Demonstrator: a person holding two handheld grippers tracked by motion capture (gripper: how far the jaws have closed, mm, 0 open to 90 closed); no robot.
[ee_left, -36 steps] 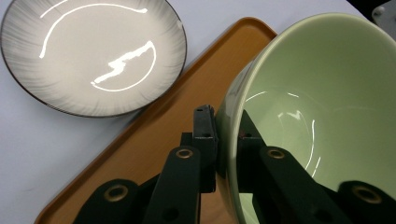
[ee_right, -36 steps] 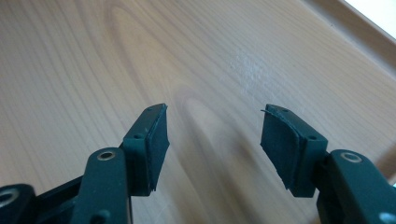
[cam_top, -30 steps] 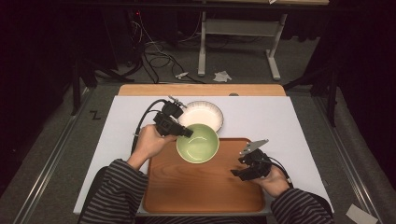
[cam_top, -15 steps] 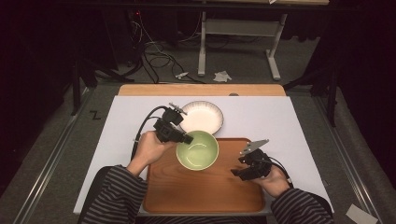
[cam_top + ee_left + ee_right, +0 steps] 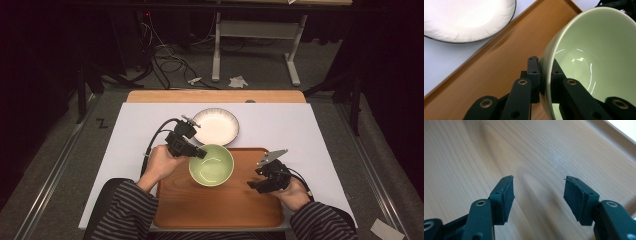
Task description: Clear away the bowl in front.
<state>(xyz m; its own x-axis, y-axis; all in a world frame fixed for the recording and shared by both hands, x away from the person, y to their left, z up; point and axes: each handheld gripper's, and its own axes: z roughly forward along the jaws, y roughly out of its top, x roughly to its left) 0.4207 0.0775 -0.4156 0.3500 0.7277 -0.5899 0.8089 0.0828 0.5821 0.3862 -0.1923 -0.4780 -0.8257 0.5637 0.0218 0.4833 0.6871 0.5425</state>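
Table (image 5: 310, 125): white top with a wooden strip along its far edge.
Tray (image 5: 220, 210): brown wood, at the near edge, about midway along it.
Green bowl (image 5: 211, 164): over the tray's far left part, its rim near the tray's far edge.
White plate (image 5: 216, 126): on the white top just beyond the tray's far edge, close behind the bowl.
Left gripper (image 5: 199, 153): clamped on the bowl's left rim.
Right gripper (image 5: 251, 185): low over the tray's right half, apart from the bowl, pointing left.
Sleeves (image 5: 125, 212): striped, at the near edge.
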